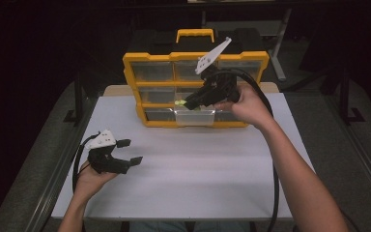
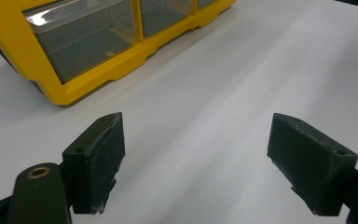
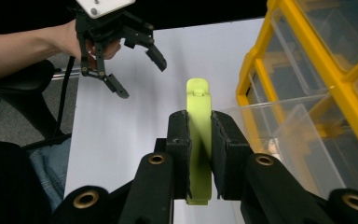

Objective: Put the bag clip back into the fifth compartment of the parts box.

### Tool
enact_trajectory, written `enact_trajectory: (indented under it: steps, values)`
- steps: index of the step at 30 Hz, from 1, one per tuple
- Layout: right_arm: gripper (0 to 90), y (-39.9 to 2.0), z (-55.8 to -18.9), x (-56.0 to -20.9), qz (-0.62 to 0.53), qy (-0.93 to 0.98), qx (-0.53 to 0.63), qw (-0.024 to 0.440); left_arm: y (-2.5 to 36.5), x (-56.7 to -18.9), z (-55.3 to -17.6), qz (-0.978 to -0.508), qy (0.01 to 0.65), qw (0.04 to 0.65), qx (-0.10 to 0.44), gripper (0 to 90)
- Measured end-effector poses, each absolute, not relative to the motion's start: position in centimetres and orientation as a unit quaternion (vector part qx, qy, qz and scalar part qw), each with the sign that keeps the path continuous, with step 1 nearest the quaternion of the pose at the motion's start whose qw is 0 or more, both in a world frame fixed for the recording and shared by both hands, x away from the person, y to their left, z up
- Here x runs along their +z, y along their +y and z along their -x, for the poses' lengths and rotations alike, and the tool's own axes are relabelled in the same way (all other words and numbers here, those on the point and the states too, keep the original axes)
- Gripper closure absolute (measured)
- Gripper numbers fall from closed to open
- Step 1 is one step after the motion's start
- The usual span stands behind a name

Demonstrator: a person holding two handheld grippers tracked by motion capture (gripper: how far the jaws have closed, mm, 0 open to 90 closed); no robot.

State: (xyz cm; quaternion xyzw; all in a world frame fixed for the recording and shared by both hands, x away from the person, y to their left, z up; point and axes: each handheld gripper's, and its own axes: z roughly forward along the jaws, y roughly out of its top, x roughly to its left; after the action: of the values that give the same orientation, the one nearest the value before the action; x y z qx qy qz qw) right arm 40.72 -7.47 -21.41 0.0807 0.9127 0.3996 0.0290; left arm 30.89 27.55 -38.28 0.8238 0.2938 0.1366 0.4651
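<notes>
Organizer [image 1: 159, 87] at table [image 1: 183, 183] rear; clip [image 3: 198, 140] above its pulled-out drawer [image 1: 195, 117].

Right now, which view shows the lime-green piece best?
Right gripper view: the lime-green piece sits clamped between the right hand-held gripper jaws, close and sharp. The high view gives a small green speck by the open drawer.

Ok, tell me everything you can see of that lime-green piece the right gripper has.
The lime-green piece is a flat, narrow strip, plastic by its look, with a rounded far end that carries a small raised tab. The right gripper is shut on it, both pads pressing its flat faces, so it stands on edge and sticks out past the jaws. In the high view it shows as a small green spot held above the pulled-out clear drawer of the yellow organizer, clear of the table.
</notes>
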Motion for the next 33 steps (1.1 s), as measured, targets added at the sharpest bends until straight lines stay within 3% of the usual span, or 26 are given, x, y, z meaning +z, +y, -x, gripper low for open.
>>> enact_trajectory:
  steps: [33]
  values:
    - [76.7,-8.6,-44.9,-21.6,-0.148,0.912,0.379,0.059,27.7,-38.3,-30.9,-0.818,0.307,0.466,0.137,15.0]
